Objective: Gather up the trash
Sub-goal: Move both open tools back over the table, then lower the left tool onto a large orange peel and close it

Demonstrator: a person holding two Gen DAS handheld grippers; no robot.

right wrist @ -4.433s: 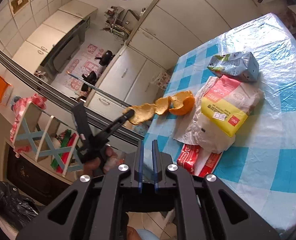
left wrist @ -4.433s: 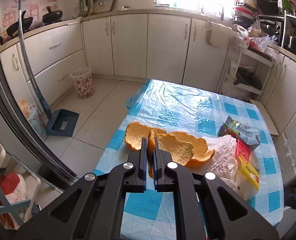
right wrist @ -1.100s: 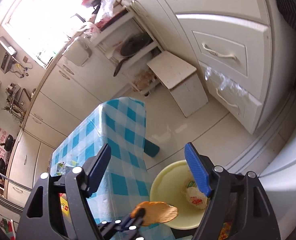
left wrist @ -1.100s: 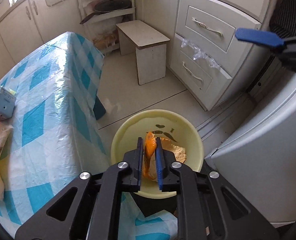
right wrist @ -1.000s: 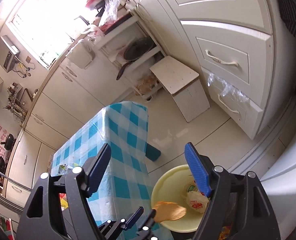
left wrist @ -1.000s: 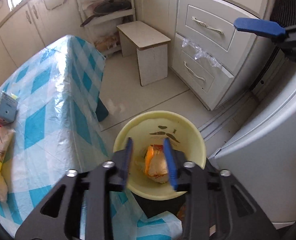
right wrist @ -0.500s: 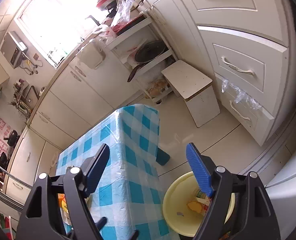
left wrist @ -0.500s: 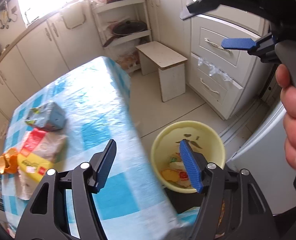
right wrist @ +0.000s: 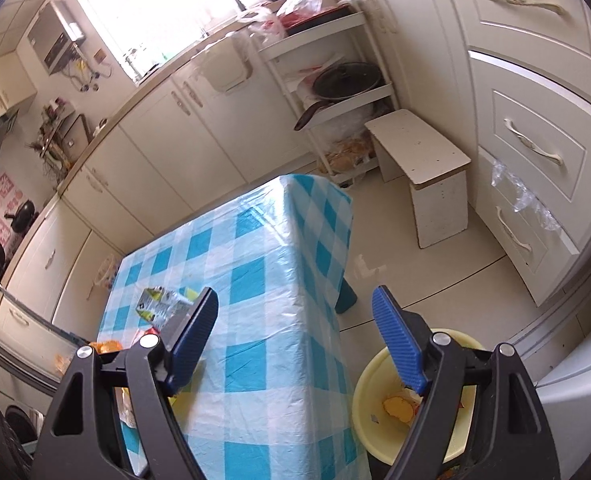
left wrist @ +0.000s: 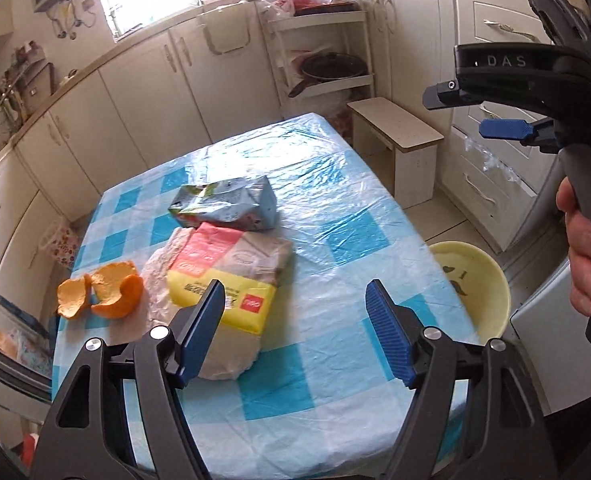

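Note:
My left gripper (left wrist: pixel 295 332) is open and empty above the near part of the blue-checked table (left wrist: pixel 335 216). On the table lie orange peels (left wrist: pixel 103 290), a yellow and red wrapper on a plastic bag (left wrist: pixel 223 276) and a crumpled grey-green carton (left wrist: pixel 227 202). The yellow trash bin (left wrist: pixel 475 280) stands on the floor at the table's right. My right gripper (right wrist: pixel 295 332) is open and empty, high above the table corner; the bin (right wrist: pixel 375 392) below it holds an orange peel (right wrist: pixel 397 408). The carton (right wrist: pixel 159 304) shows behind its left finger.
A low white stool (right wrist: pixel 423 184) stands on the floor past the table. White drawers (right wrist: pixel 535 128) line the right side and cabinets (left wrist: pixel 135 100) the back. A shelf rack with a pan (right wrist: pixel 343 80) stands beside the stool. A patterned small bin (left wrist: pixel 61 240) sits left of the table.
My left gripper opened and dropped the orange peel into the yellow bin, then swung left back over the table. My right gripper stayed open and rose a little.

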